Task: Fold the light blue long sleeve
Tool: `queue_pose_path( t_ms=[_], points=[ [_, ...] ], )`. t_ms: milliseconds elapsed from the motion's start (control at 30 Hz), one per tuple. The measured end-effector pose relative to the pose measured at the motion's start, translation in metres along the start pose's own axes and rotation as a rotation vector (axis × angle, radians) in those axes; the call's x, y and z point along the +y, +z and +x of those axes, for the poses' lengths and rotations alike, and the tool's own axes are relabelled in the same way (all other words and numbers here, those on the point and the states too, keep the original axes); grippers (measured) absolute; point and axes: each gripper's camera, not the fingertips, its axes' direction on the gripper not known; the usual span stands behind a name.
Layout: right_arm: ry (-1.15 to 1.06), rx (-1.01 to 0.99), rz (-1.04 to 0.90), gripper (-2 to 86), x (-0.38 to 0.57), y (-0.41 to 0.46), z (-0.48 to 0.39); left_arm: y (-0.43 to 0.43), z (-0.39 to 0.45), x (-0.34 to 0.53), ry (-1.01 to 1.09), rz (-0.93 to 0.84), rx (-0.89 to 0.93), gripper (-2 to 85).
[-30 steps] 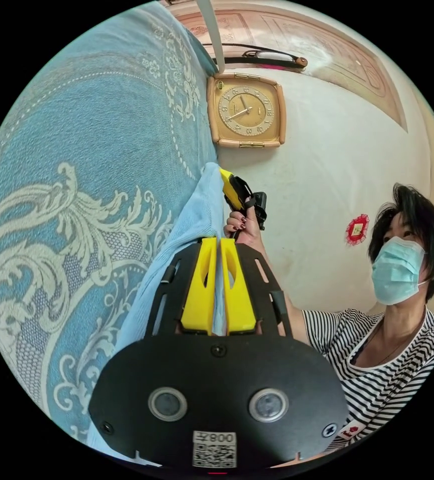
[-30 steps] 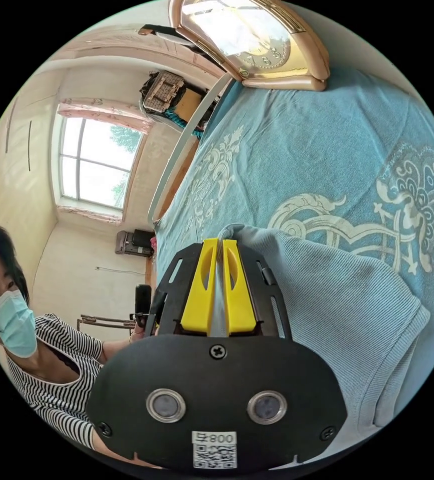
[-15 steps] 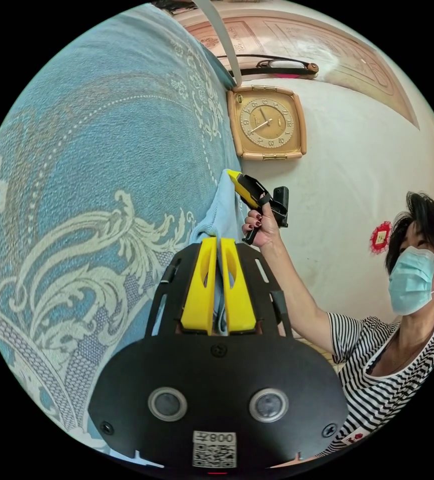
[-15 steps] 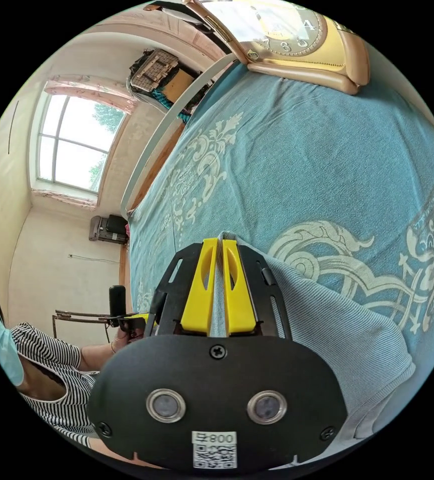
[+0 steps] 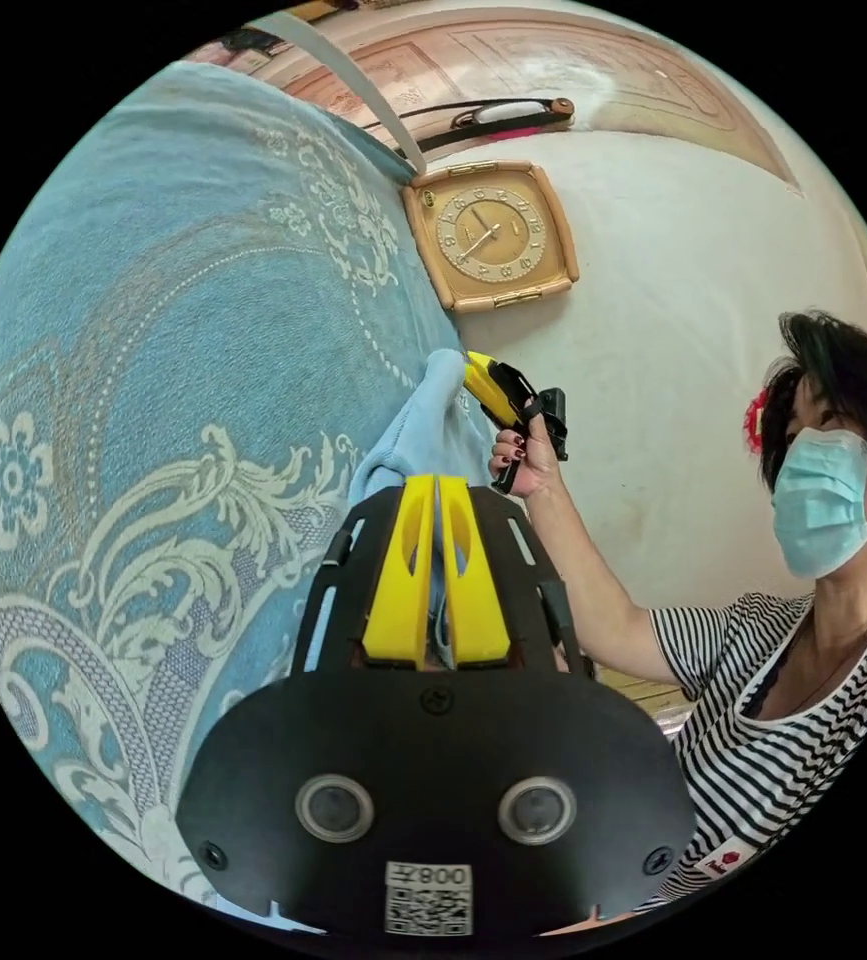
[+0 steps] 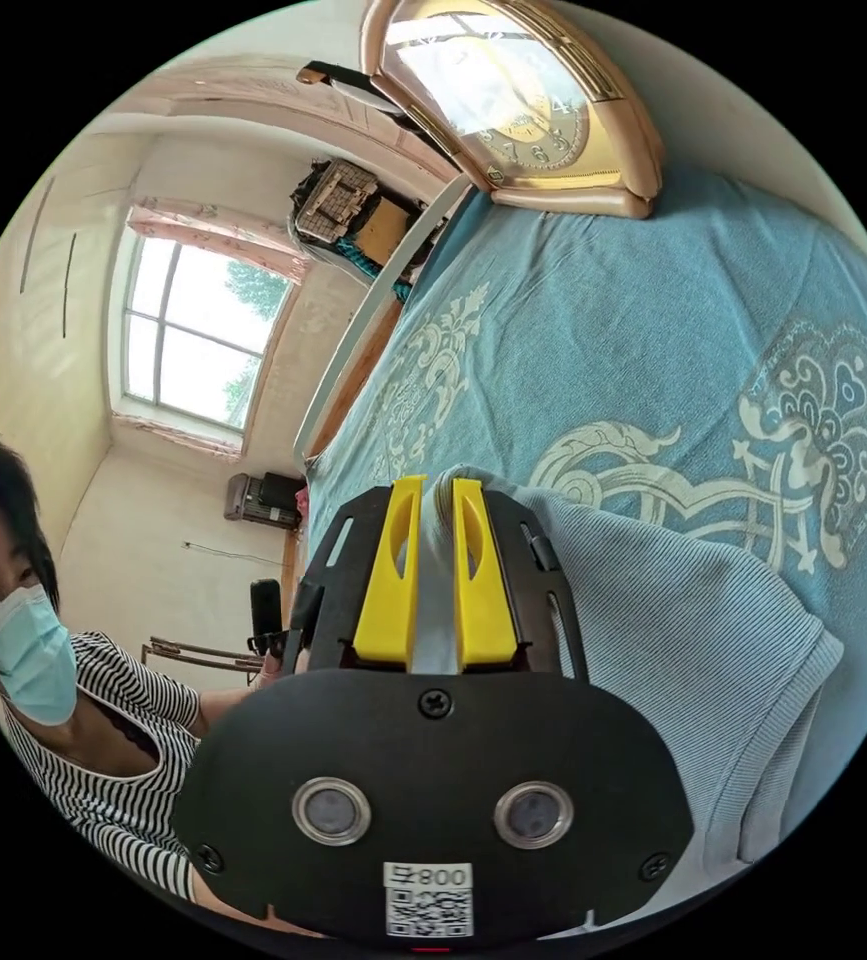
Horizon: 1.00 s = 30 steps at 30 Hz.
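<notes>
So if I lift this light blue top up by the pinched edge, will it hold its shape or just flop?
Probably flop: the light blue long sleeve is thin ribbed knit, draping softly over the bedspread. It bunches into folds at the left gripper, so it looks light. The ribbing may give the right gripper decent hold.

Bright daylight via window, fisheye edge warp

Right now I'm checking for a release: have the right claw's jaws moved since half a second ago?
Yes. Against its black mount, the jaws of the right claw have spread apart; the light blue long sleeve fills the wider gap.
</notes>
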Motion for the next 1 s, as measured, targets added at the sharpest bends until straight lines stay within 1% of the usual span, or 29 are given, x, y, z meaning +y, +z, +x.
queue_pose_path(
  t_ms=[100,167,267,333,367,400,433,467,500,633,800,867,900,967,1000],
  points=[
    [0.035,-0.056,-0.005,6.5,0.006,-0.003,0.002,0.016,0.031,-0.006,0.107,-0.060,-0.011,0.3],
    [0.047,-0.038,0.029,5.4,0.012,-0.010,-0.002,0.027,0.047,-0.010,0.163,-0.095,-0.050,0.3],
    [-0.055,-0.038,0.039,2.1,0.025,-0.007,-0.033,0.042,0.069,-0.014,0.226,-0.124,-0.165,0.2],
    [-0.126,0.089,-0.046,1.0,0.032,0.020,-0.062,0.052,0.080,-0.013,0.255,-0.133,-0.334,0.2],
    [-0.138,0.133,-0.074,0.9,0.033,0.029,-0.067,0.055,0.083,-0.012,0.263,-0.143,-0.371,0.2],
    [-0.152,0.228,-0.136,0.6,0.033,0.048,-0.073,0.061,0.087,-0.011,0.270,-0.172,-0.421,0.1],
    [-0.162,0.338,-0.191,0.4,0.035,0.066,-0.077,0.067,0.092,-0.008,0.298,-0.190,-0.441,0.1],
    [-0.175,0.384,-0.221,0.4,0.037,0.075,-0.080,0.069,0.096,-0.007,0.317,-0.190,-0.449,0.1],
    [-0.211,0.420,-0.186,0.3,0.043,0.079,-0.090,0.072,0.103,-0.004,0.333,-0.187,-0.464,0.1],
    [-0.301,0.555,-0.160,0.2,0.067,0.096,-0.121,0.085,0.127,0.000,0.385,-0.219,-0.504,0.1],
    [-0.437,0.717,-0.121,0.2,0.099,0.114,-0.151,0.086,0.141,0.000,0.342,-0.238,-0.450,0.1],
    [-0.393,0.697,-0.122,0.2,0.102,0.113,-0.153,0.082,0.155,0.002,0.349,-0.209,-0.460,0.1],
    [-0.353,0.666,-0.132,0.1,0.102,0.110,-0.152,0.080,0.168,0.006,0.393,-0.184,-0.491,0.2],
    [-0.301,0.629,-0.151,0.1,0.102,0.106,-0.152,0.086,0.185,0.013,0.454,-0.198,-0.541,0.2],
    [-0.280,0.622,-0.155,0.1,0.104,0.105,-0.152,0.095,0.190,0.017,0.476,-0.248,-0.577,0.2]
  ],
)
